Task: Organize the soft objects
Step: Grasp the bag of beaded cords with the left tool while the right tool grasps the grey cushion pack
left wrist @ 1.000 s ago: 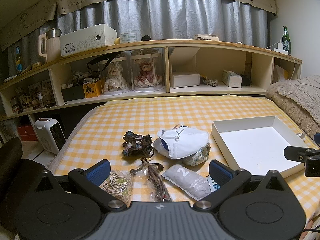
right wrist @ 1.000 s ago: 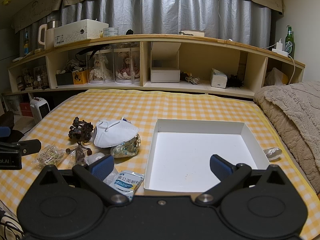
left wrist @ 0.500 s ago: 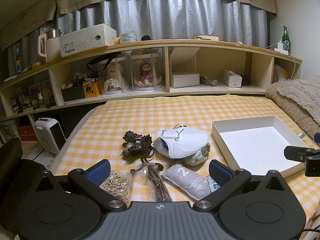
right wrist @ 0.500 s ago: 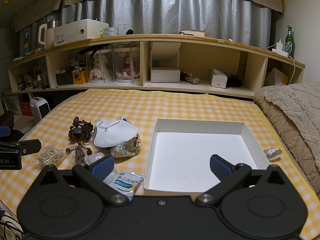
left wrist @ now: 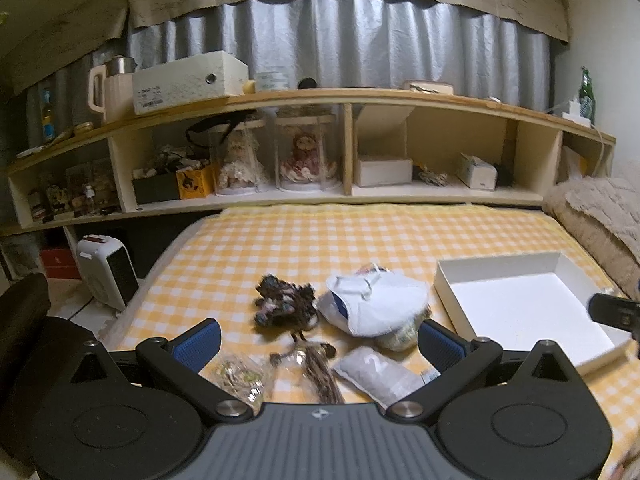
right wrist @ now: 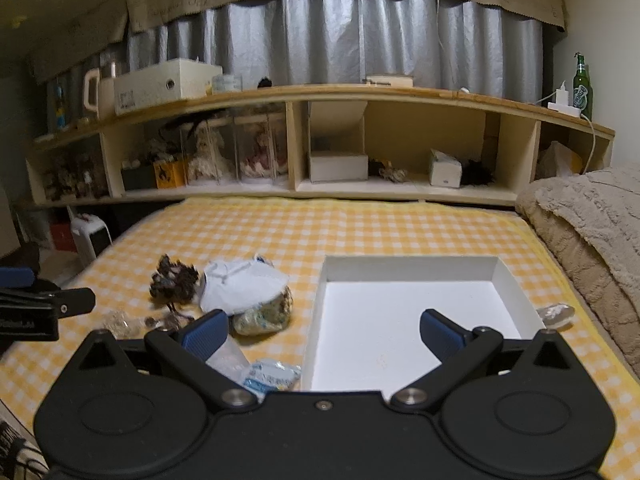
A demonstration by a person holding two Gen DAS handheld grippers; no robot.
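Yellow-checked bedspread (right wrist: 360,232) below wooden shelf (right wrist: 360,94), both tools (left wrist: 318,342) (right wrist: 320,334) spread apart.

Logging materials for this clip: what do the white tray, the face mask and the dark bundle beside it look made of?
White tray: likely matte cardboard, with thin folded walls and no gloss. Face mask: soft white non-woven fabric, creased, with elastic loops. Dark bundle: apparently yarn or knotted cord, fuzzy and irregular, though blur leaves it open.
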